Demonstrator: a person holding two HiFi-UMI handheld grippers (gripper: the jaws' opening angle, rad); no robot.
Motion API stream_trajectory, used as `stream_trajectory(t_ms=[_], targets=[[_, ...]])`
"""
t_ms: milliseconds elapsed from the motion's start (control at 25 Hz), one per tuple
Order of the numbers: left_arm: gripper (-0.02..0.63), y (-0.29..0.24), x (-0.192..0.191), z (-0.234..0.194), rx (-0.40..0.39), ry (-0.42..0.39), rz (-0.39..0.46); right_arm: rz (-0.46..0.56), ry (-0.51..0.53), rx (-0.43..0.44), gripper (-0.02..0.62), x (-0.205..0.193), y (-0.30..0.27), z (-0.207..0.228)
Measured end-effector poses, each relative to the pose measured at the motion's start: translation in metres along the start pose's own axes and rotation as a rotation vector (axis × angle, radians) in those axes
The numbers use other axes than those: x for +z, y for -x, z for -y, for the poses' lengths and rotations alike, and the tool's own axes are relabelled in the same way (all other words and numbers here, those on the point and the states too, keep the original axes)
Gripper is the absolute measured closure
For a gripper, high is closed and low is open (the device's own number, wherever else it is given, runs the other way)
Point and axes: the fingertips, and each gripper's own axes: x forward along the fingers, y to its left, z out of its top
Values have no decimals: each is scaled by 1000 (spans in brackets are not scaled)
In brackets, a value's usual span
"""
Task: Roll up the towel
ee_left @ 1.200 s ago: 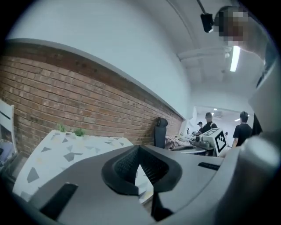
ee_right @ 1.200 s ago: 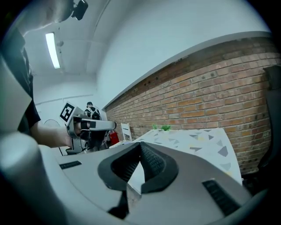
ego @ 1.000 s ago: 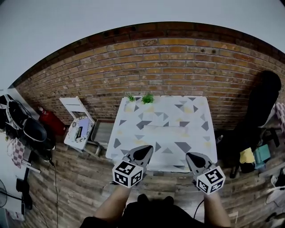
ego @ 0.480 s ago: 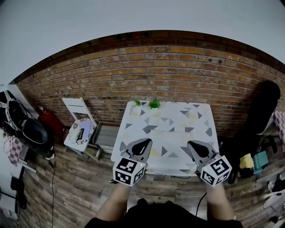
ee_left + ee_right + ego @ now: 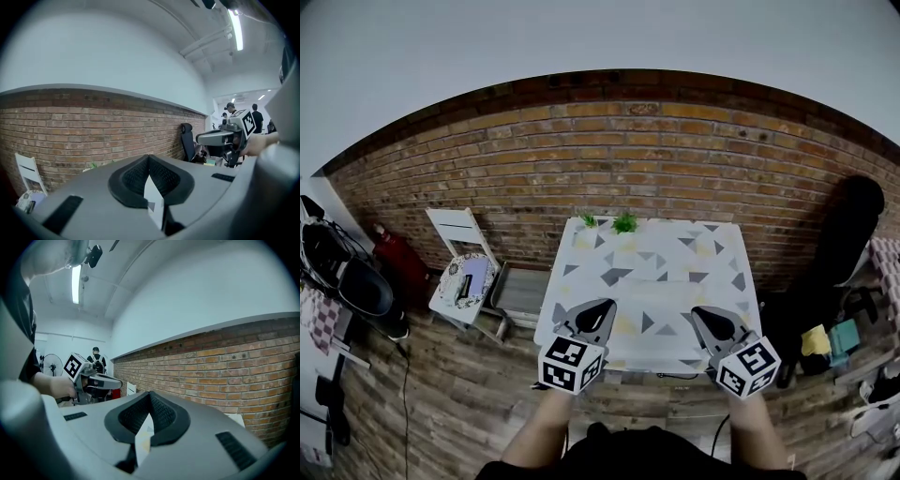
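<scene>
Desk (image 5: 727,251) sits close against the brick wall (image 5: 628,159); no passage on the far side. Two small plants (image 5: 624,222) stand at the far edge, left of middle; the rest of the top lies low and flat. White chair (image 5: 461,274) crowds the left side. Tall black case (image 5: 851,225) stands off to the right. Wooden floor (image 5: 469,394) is open along the near edge.

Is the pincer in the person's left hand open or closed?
Shut. In its own view, the left gripper has its two jaw tips meeting, with nothing held between them.
</scene>
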Motion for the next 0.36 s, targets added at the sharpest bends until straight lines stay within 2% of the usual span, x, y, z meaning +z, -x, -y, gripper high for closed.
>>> stream_trajectory(t_ms=[360], targets=[[588,-4,-3,2,-35,-10,-6,11,-36,-11,580,-3,1,3]])
